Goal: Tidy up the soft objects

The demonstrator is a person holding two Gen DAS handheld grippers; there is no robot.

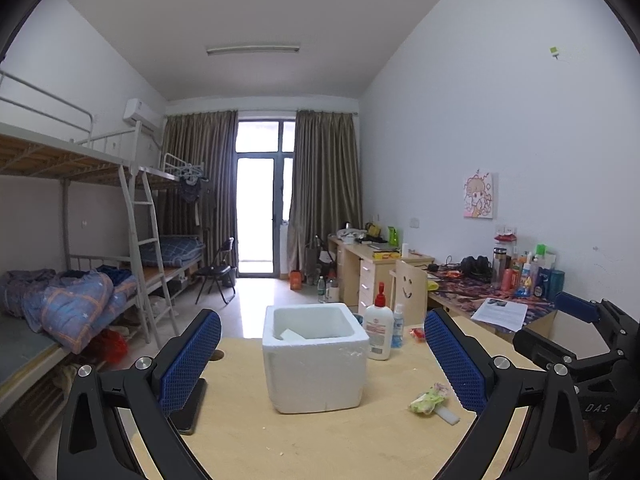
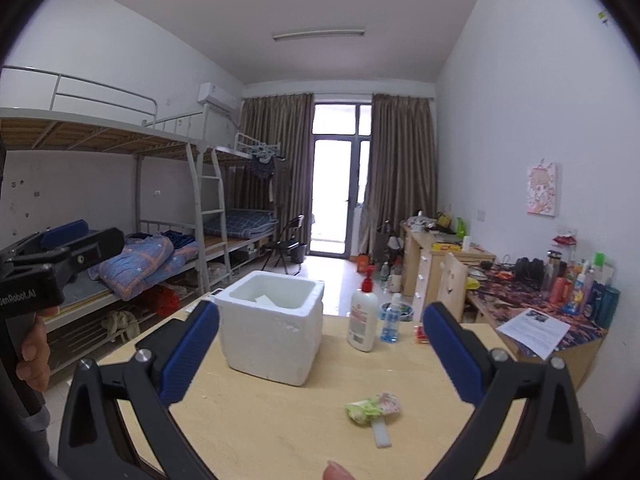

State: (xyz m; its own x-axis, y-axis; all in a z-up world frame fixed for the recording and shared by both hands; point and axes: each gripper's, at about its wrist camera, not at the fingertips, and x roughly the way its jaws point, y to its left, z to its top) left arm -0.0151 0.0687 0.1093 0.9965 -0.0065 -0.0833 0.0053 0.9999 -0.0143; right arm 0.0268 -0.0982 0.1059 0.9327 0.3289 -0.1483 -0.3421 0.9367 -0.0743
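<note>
Both grippers, left gripper (image 1: 322,356) and right gripper (image 2: 320,344), are being held spread, empty. Soft bundle (image 2: 374,405) is lying on worktop (image 2: 260,424) near foam box (image 2: 272,324), likely being lined up for pickup.

Both grippers (image 1: 322,360) (image 2: 320,354) wide apart, empty

Wooden table (image 1: 320,440) carries foam box (image 1: 316,360), lotion bottle (image 1: 378,328), sanitizer bottle (image 1: 397,326), crumpled soft wrapper (image 1: 428,398).

White-walled dorm room; bunk beds (image 1: 80,168) left; curtained glass door (image 1: 258,196) beyond.
</note>
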